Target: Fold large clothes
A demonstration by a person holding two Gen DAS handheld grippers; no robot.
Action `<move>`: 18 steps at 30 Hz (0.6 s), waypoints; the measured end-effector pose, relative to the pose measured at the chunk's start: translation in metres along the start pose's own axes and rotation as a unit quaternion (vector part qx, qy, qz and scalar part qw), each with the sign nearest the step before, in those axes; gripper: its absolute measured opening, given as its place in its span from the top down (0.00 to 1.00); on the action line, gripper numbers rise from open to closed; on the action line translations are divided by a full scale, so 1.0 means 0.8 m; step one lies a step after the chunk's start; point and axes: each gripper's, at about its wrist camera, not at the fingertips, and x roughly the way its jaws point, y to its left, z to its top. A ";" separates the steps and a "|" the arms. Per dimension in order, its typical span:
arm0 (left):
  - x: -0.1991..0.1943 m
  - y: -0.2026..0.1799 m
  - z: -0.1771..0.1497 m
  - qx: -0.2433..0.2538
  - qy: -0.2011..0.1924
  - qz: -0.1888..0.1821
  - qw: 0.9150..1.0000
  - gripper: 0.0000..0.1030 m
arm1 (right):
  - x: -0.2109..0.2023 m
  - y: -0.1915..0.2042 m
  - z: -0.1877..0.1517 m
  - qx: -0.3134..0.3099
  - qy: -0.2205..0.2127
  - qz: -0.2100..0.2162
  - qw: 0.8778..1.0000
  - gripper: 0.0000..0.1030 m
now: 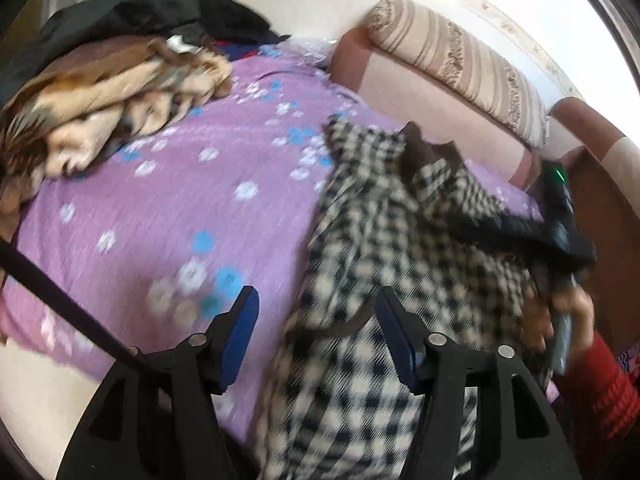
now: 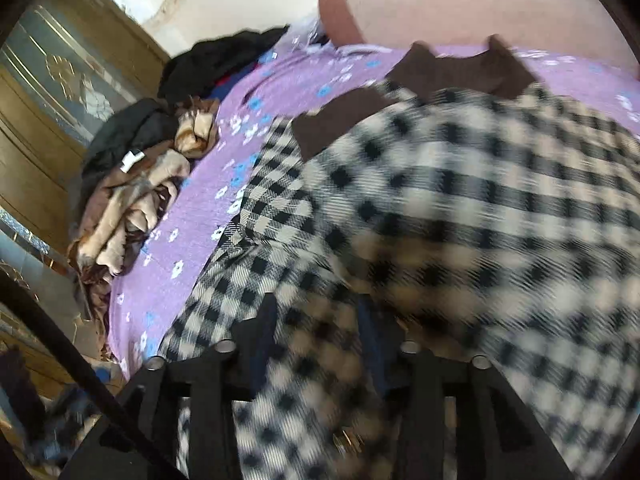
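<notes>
Checked shirt (image 2: 440, 200) on bedspread (image 1: 160, 200), grippers seemingly open

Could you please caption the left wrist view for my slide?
Open left gripper over a checked garment on the purple floral bedspread.

My left wrist camera sits just behind the left gripper (image 1: 316, 340) and looks forward and down along its blue-padded fingers at the purple flower-print bedspread (image 1: 160, 200), with the black-and-cream checked garment (image 1: 380, 240) close ahead and the striped beige bolster (image 1: 460, 64) farther beyond. From here I also see the right gripper (image 1: 560, 216), off to the right of the tongs. My right wrist camera rides behind its own fingers, much nearer the checked garment (image 2: 460, 208), which fills the view. Both views share the bedspread (image 2: 168, 248) and the crumpled brown-and-tan cloth pile (image 1: 100, 112) (image 2: 132, 200), far left of the tongs.
</notes>
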 end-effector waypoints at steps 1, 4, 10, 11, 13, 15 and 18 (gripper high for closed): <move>0.006 -0.009 0.011 0.006 -0.003 -0.005 1.000 0.36 | -0.015 -0.005 -0.001 0.001 -0.007 -0.005 1.000 0.52; 0.033 -0.047 0.047 0.034 -0.014 -0.028 0.999 0.25 | -0.066 -0.029 -0.021 0.003 -0.030 -0.018 0.999 0.51; 0.133 -0.134 0.119 0.116 0.007 -0.041 0.992 0.19 | -0.132 -0.065 -0.051 0.018 -0.074 -0.048 0.996 0.48; 0.158 -0.148 0.131 0.124 0.014 -0.036 0.991 0.19 | -0.140 -0.073 -0.057 0.022 -0.084 -0.054 0.995 0.48; 0.194 -0.166 0.148 0.134 0.024 -0.028 0.990 0.19 | -0.149 -0.084 -0.066 0.026 -0.098 -0.065 0.993 0.48; 0.230 -0.178 0.162 0.138 0.039 -0.020 0.989 0.19 | -0.153 -0.093 -0.069 0.028 -0.103 -0.070 0.992 0.48; 0.270 -0.188 0.179 0.128 0.049 -0.011 0.990 0.20 | -0.153 -0.099 -0.068 0.021 -0.105 -0.077 0.991 0.48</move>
